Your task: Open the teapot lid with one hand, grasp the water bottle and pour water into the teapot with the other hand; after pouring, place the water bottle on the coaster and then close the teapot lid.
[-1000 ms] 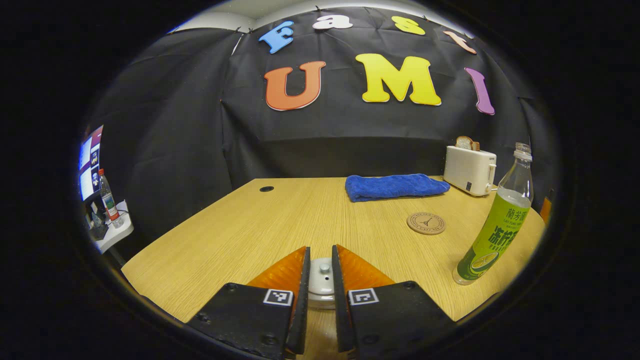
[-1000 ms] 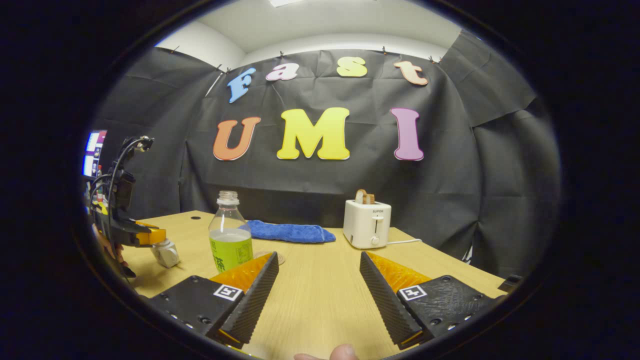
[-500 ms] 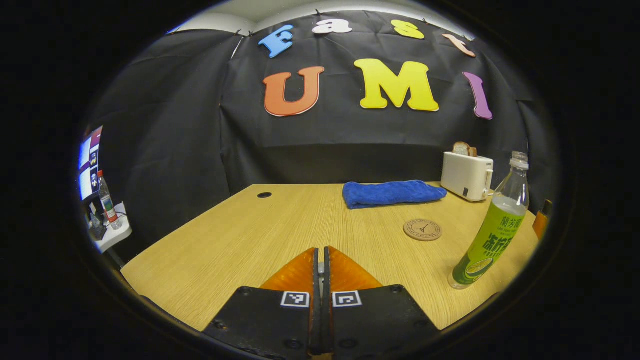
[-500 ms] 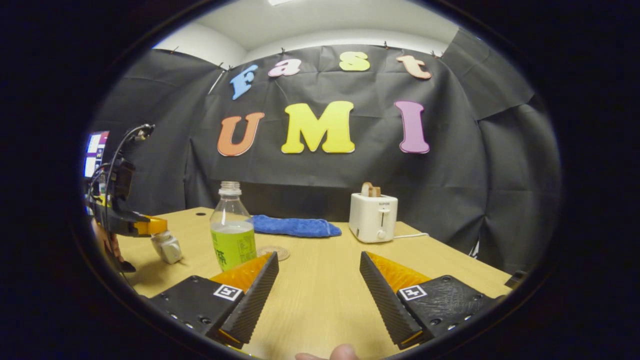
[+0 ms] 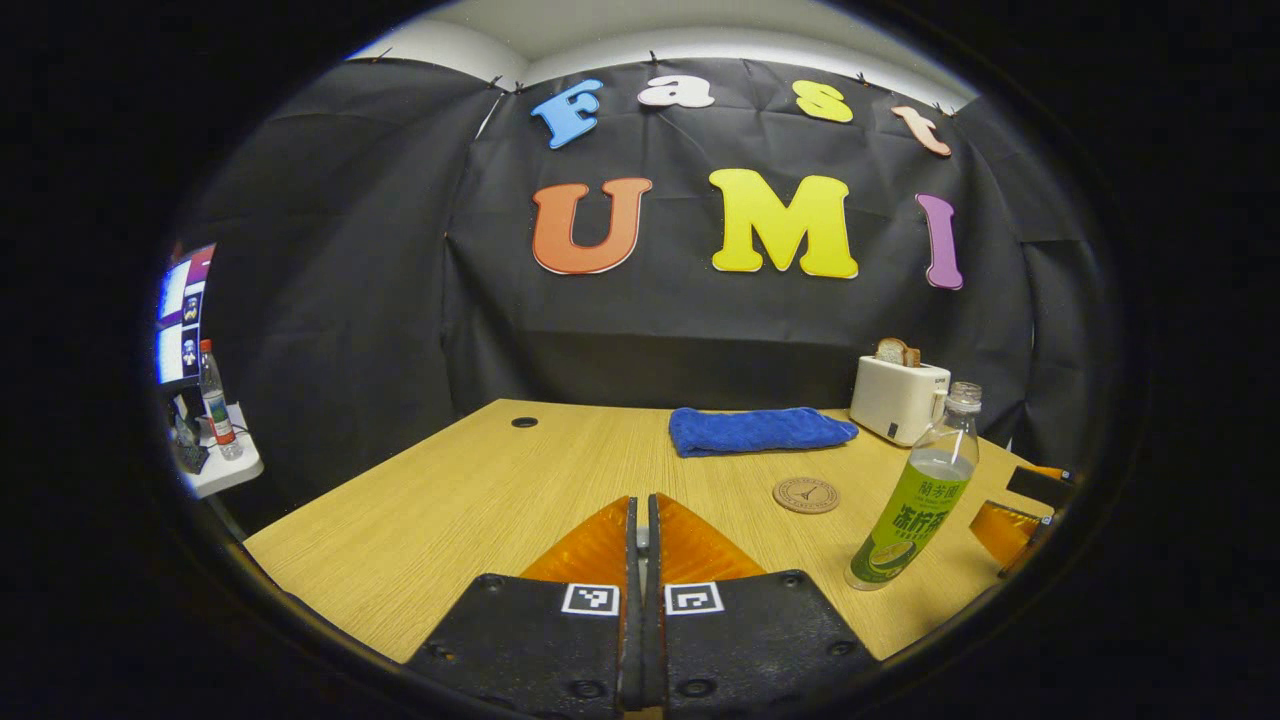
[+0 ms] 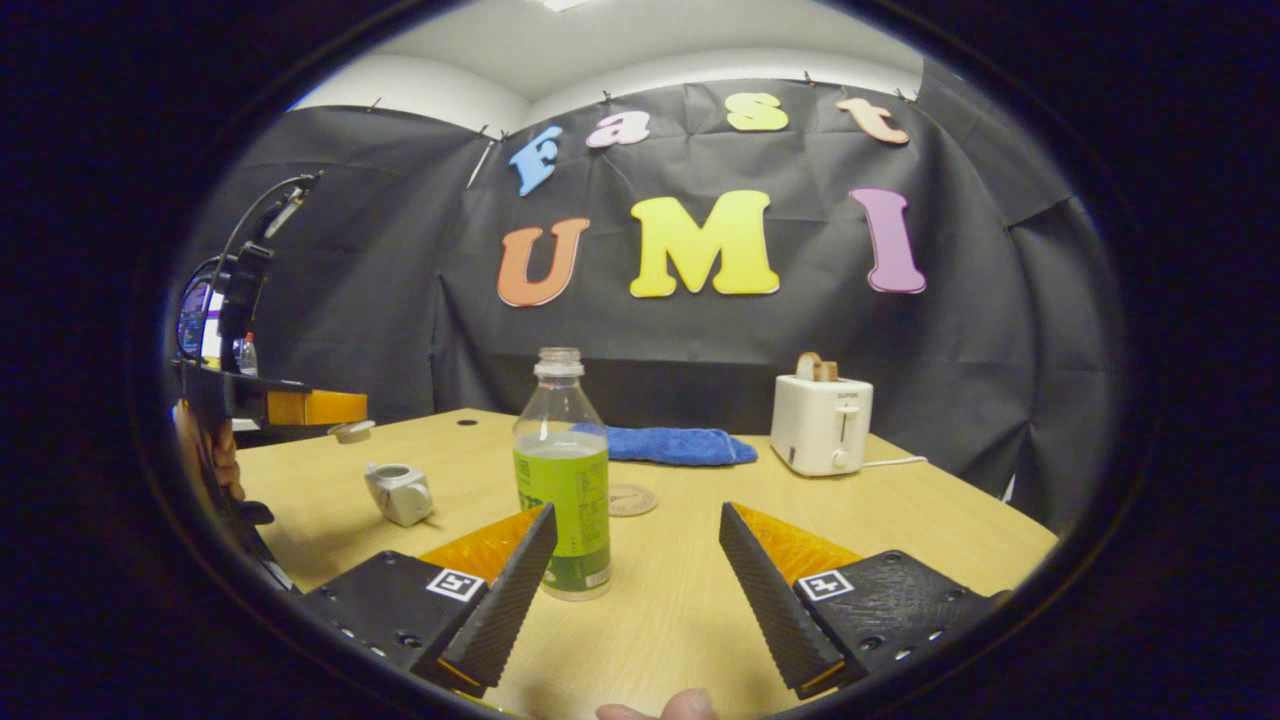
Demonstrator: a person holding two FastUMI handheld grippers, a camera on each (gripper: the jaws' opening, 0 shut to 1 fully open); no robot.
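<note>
A small white teapot [image 6: 400,493] stands open on the wooden table [image 6: 680,600] at the left of the right gripper view. Just above it hangs its lid [image 6: 350,431], with my left gripper [image 6: 335,408] shut on it. In the left gripper view the left gripper [image 5: 640,503] has its fingers pressed together, hiding nearly all of the lid. A clear bottle with a green label [image 6: 563,470] [image 5: 912,495] stands upright, uncapped. My right gripper [image 6: 636,520] is open, the bottle just ahead of its left finger. The round coaster [image 6: 632,499] [image 5: 806,494] lies behind the bottle.
A white toaster [image 6: 820,425] with bread and a folded blue towel [image 6: 675,445] sit at the table's far side. A hand [image 6: 215,460] holds the left gripper. The right gripper [image 5: 1010,510] shows at the right edge. A side table [image 5: 215,460] stands beyond the left edge.
The left gripper shut on the lid and lifted it off the teapot. The right gripper came closer to the bottle, which now stands by its left finger.
</note>
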